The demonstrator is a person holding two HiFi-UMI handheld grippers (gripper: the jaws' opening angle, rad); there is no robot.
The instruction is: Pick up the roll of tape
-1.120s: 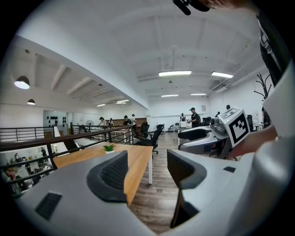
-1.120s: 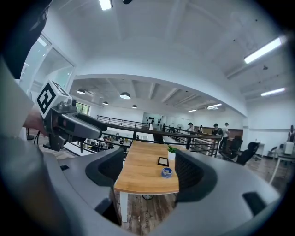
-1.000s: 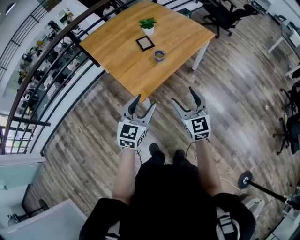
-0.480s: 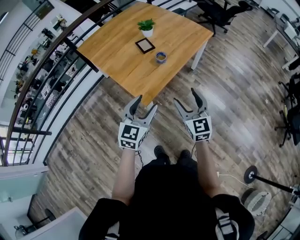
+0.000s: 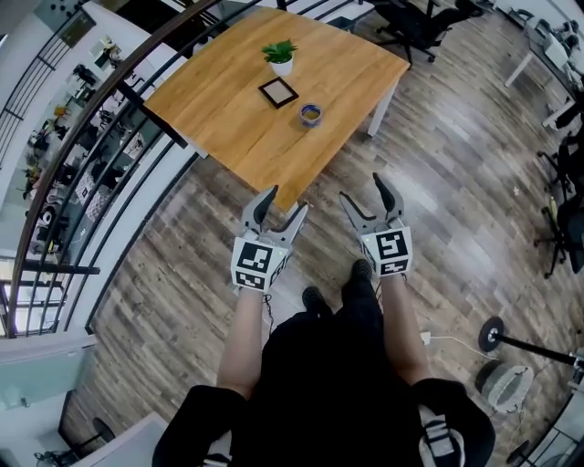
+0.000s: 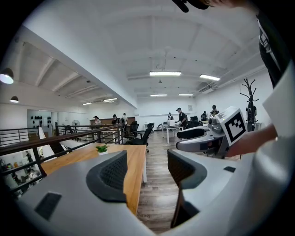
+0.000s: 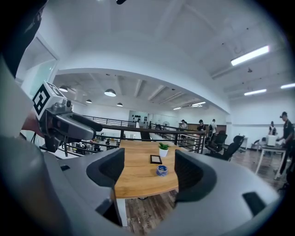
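Wooden table (image 5: pixel 228 109): roll of tape (image 5: pixel 310 113) near its centre. Left gripper (image 5: pixel 281 202) and right gripper (image 5: pixel 363 190), short of the table, gape wide and empty. Approach level; straddle the roll.

Wooden table (image 5: pixel 228 128); potted plant (image 5: pixel 280 55), dark frame (image 5: pixel 278 91) on top (set apart); railing (image 5: pixel 91 111) alongside; office chair (image 5: pixel 415 23) beyond.

One desk (image 5: pixel 228 119) bears three things: one potted plant (image 5: pixel 280 57), one black picture frame (image 5: pixel 278 91), one roll of tape (image 5: pixel 310 114).

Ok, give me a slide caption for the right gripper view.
Right gripper, fingers open and empty, faces the table with tape, frame and plant, not yet reached.
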